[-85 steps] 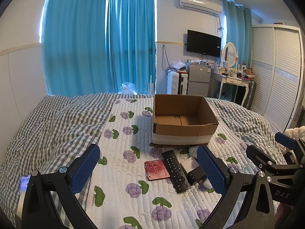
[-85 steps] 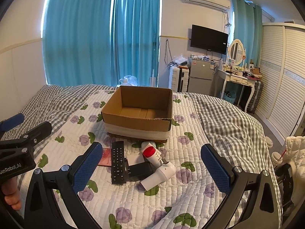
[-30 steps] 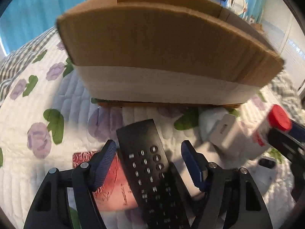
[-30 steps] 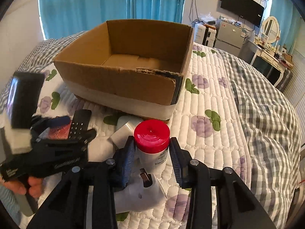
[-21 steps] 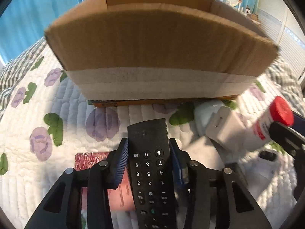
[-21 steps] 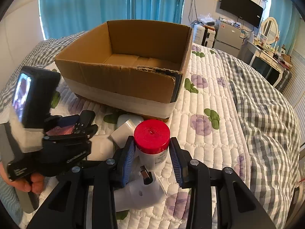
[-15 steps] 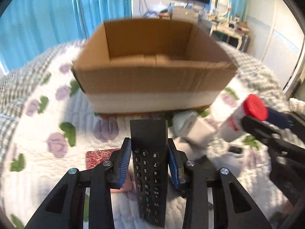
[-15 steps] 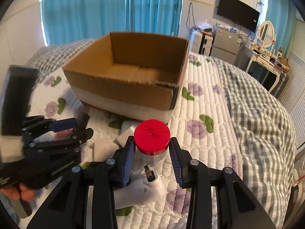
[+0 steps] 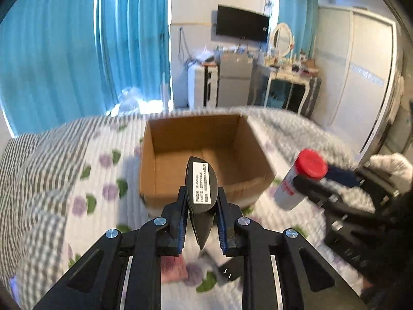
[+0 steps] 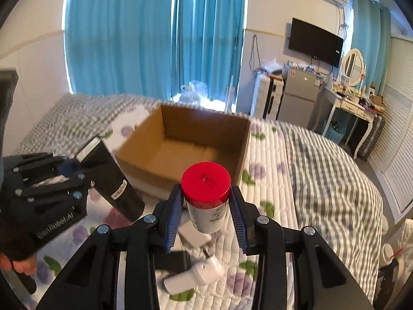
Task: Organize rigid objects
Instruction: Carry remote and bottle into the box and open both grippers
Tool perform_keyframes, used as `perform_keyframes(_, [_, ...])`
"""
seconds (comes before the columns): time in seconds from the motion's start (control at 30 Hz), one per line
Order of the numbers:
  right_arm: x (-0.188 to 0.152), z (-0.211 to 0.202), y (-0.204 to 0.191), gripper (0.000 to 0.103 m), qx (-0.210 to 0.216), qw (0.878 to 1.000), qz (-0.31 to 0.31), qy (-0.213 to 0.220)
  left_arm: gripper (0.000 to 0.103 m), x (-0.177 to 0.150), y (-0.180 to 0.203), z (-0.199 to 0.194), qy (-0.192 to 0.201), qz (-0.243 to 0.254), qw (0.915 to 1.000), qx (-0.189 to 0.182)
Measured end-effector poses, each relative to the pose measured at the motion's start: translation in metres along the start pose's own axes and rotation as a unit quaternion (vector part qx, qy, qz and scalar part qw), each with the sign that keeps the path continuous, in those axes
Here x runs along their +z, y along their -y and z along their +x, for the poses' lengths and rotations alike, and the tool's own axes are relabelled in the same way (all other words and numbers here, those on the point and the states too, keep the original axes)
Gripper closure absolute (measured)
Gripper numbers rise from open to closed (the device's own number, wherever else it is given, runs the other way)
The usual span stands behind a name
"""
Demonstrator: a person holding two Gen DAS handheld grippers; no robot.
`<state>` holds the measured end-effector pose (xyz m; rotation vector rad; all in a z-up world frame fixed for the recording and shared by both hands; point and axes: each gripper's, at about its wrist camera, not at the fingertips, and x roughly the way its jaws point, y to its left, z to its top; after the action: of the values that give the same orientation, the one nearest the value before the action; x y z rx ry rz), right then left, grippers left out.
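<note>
My left gripper (image 9: 201,206) is shut on a black remote control (image 9: 201,186), held in the air in front of the open cardboard box (image 9: 206,152) on the bed. My right gripper (image 10: 205,206) is shut on a white bottle with a red cap (image 10: 206,196), also lifted, near the box (image 10: 185,149). The bottle (image 9: 300,178) shows at the right of the left wrist view. The remote (image 10: 111,175) and left gripper (image 10: 69,170) show at the left of the right wrist view. The box looks empty.
On the quilt below lie a white plug adapter (image 10: 196,275), a black block (image 10: 175,258), a flat white item (image 10: 193,231) and a pink card (image 9: 173,268). A fridge (image 10: 299,95), dressing table (image 10: 348,106) and wardrobe stand beyond the bed.
Both grippers closed on their objects and lifted them off the quilt. They have risen well above the bed and now look down into the box.
</note>
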<state>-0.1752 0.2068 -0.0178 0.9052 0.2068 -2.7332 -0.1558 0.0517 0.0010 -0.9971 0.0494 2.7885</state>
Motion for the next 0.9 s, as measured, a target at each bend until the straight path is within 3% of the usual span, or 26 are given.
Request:
perform_keyframes(0.17, [0.035, -0.002, 0.005, 0.067, 0.006, 1.0, -0.004, 0.025, 0.083, 0.05, 0.001, 0.002, 0.01, 0.041, 0.9988, 0.026])
perform_keyframes(0.37, [0.068, 0.02, 0.012, 0.067, 0.011, 0.999, -0.001, 0.037, 0.083, 0.085, -0.012, 0.049, -0.011, 0.044, 0.9983, 0.038])
perform_keyframes(0.7, [0.062, 0.107, 0.014, 0.067, 0.025, 0.999, -0.007, -0.018, 0.083, 0.064, -0.026, 0.15, -0.089, 0.03, 0.9953, 0.026])
perform_keyframes(0.9, [0.052, 0.134, 0.02, 0.067, 0.023, 0.999, -0.009, -0.039, 0.082, 0.057, -0.026, 0.159, -0.076, 0.028, 0.9966, 0.013])
